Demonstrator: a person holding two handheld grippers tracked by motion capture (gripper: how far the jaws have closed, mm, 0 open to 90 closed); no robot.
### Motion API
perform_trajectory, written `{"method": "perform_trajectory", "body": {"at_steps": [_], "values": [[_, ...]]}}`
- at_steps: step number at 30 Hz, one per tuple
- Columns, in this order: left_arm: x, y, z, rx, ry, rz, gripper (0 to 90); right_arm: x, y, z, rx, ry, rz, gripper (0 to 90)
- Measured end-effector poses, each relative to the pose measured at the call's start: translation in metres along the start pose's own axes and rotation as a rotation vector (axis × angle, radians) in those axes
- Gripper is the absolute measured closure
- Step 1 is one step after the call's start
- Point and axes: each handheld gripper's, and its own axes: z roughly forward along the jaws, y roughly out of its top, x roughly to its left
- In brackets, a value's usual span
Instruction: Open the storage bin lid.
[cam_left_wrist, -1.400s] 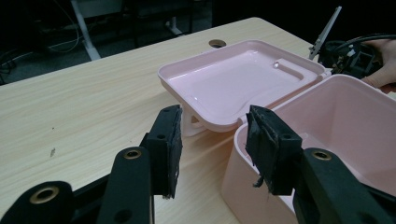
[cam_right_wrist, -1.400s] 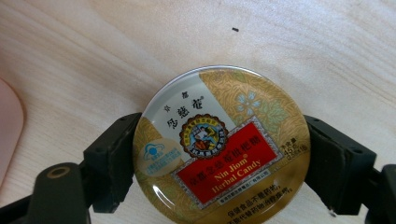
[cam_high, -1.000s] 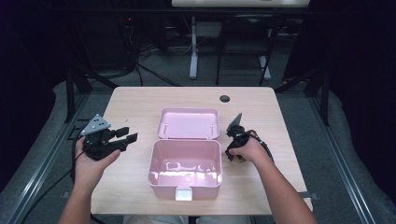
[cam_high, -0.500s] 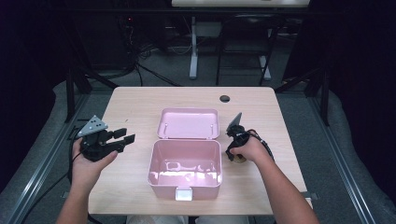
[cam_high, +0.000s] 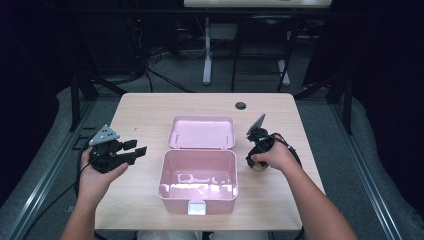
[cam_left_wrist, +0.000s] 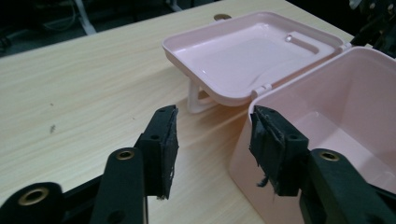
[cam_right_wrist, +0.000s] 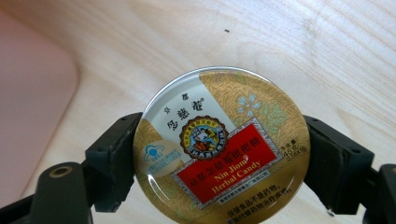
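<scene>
Right of the pink box (cam_high: 198, 181), just beside its right wall, the right gripper (cam_high: 256, 162) points down at the table (cam_high: 145, 112) with its jaws closed on a round candy tin (cam_right_wrist: 222, 147). In the right gripper view the two black pads press on the tin's rim from either side, its gold and red printed lid faces the camera, and bare wood lies under it; the box's pink wall shows as a blur at the left edge. Whether the tin still touches the wood cannot be told.

The box stands open at the middle of the table, its lid (cam_high: 202, 132) folded back flat behind it on the far side, inside face up. The box is empty, and nothing lies between the tin and its open top except the right wall.

Left of the box, the left gripper (cam_high: 136, 148) is held level, aimed toward the box's left wall. Its jaws have just been opening and stand wide with nothing between them. Beyond the lid, near the far edge, a small dark hole (cam_high: 240, 105) sits in the tabletop.
</scene>
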Motion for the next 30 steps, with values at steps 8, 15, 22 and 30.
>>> {"method": "perform_trajectory", "body": {"at_steps": [8, 15, 22, 30], "values": [[0.003, -0.001, -0.002, 0.002, -0.022, -0.004, 45.1, 0.001, -0.002, -0.023, -0.002, -0.004, -0.067, 20.1], [0.004, -0.005, 0.004, 0.034, -0.046, 0.011, 43.7, 0.006, -0.001, -0.041, 0.005, -0.004, -0.114, 20.1], [0.002, -0.007, 0.005, 0.042, -0.065, 0.015, 43.7, 0.015, -0.001, -0.054, 0.026, -0.017, -0.167, 20.1], [0.005, -0.008, 0.002, 0.063, -0.048, -0.007, 43.6, 0.027, 0.0, -0.076, 0.041, -0.025, -0.238, 20.1]]}}
